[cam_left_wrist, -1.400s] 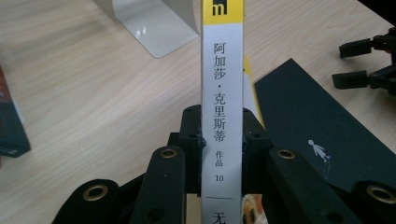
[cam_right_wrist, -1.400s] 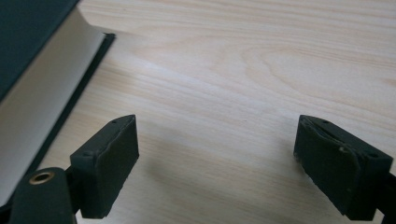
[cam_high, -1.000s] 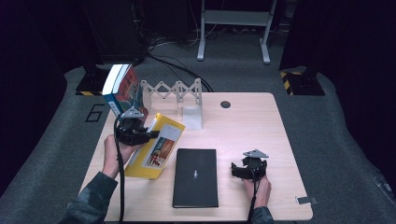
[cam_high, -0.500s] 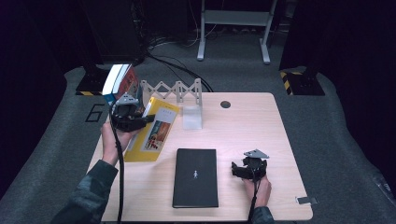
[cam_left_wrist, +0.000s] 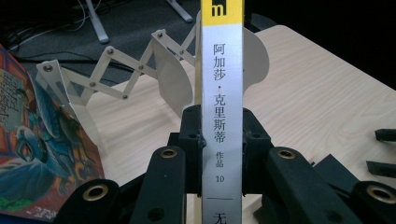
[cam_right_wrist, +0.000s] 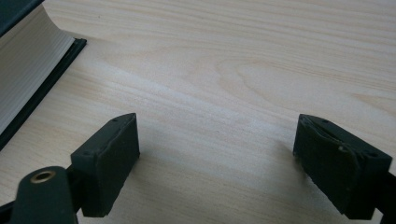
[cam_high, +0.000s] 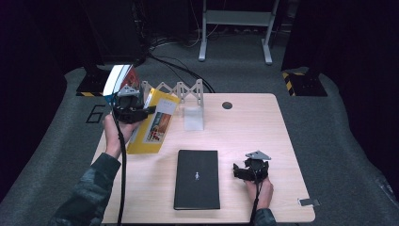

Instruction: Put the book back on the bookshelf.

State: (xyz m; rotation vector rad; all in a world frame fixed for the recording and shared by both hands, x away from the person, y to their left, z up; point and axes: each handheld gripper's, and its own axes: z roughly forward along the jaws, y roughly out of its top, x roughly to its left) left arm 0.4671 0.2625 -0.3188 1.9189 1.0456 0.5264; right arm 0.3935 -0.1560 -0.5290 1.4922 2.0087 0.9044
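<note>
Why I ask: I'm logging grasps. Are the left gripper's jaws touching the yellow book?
Touching. In the left gripper view, the left gripper has both jaws pressed flat against the two sides of the yellow book, with no gap showing at its spine.

Bare table [cam_high: 263,127] lies open right of the accordion rack [cam_high: 176,92] (black book [cam_high: 197,179] blocks front-centre).

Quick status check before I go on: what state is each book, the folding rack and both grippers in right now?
Yellow book: held by its spine, lifted and tilted beside the rack.
Left gripper: jaws shut on the yellow book's spine.
Right gripper: jaws open, nothing between them, low over the table.
Black book: closed, lying flat on the table.
Colourful book: standing at the rack's left end.
Folding rack: extended, upright, slots near the right end vacant.
</note>
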